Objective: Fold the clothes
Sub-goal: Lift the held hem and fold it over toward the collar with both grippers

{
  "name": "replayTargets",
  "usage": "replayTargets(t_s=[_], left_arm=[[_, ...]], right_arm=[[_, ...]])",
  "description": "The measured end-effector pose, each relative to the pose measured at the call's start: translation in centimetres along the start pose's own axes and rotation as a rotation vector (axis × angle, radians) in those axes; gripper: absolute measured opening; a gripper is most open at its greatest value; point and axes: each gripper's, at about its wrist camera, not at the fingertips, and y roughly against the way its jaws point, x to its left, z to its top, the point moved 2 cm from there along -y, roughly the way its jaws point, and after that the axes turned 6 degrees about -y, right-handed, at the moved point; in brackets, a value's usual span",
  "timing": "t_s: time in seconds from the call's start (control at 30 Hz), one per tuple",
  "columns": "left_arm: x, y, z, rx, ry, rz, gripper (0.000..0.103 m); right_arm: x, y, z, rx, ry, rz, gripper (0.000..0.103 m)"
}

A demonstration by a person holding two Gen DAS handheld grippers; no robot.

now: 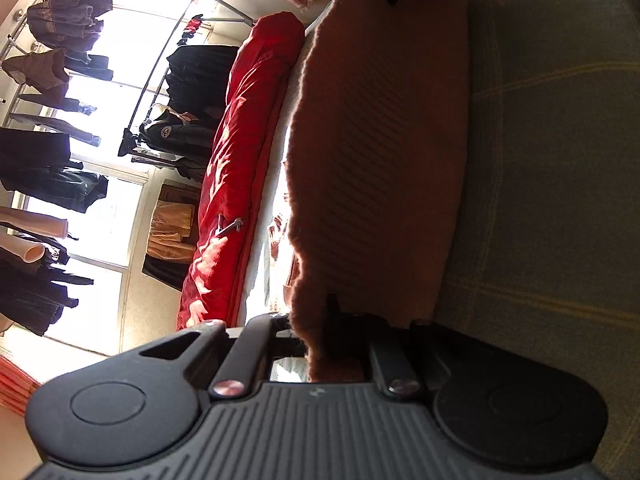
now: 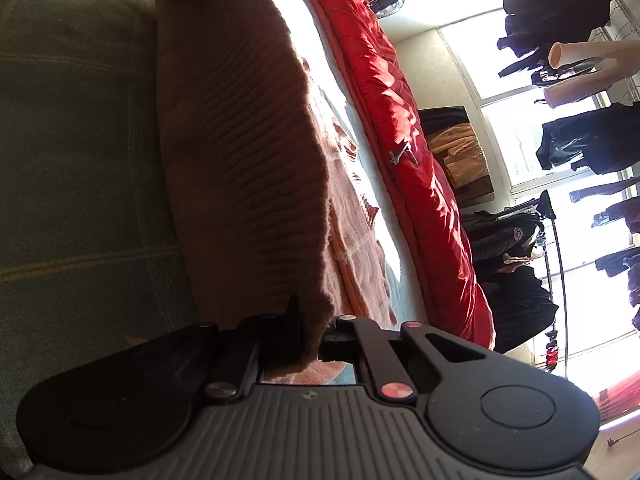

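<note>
Nearest each camera, both grippers were clamped on the same pink knit sweater (image 1: 380,140). The left gripper (image 1: 340,332) pinched one end of its raised edge, and the right gripper (image 2: 304,332) pinched the other end. The stretch of sweater between them was lifted off the bed (image 1: 560,160), above its green plaid cover, while more of the pink knit lay flat in sunlight just past the raised edge. Beyond lay a rolled red quilt (image 2: 400,120). Farthest off, dark clothes hung on a rack (image 1: 168,60) before bright windows.
</note>
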Motion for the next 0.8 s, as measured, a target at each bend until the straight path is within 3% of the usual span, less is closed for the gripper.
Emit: replayTargets(t_s=[0.47,0.8], left_arm=[[5.8,-9.6,0.3,0.031,0.056,0.110,0.007],[9.2,-18.5,0.7,0.083,0.109,0.118,0.008]], right_arm=[[-6.4,-9.6,3.2,-0.037,-0.004,-0.159,0.007],[-10.0,-18.0,5.3,-0.029,-0.028,-0.219,0.007]])
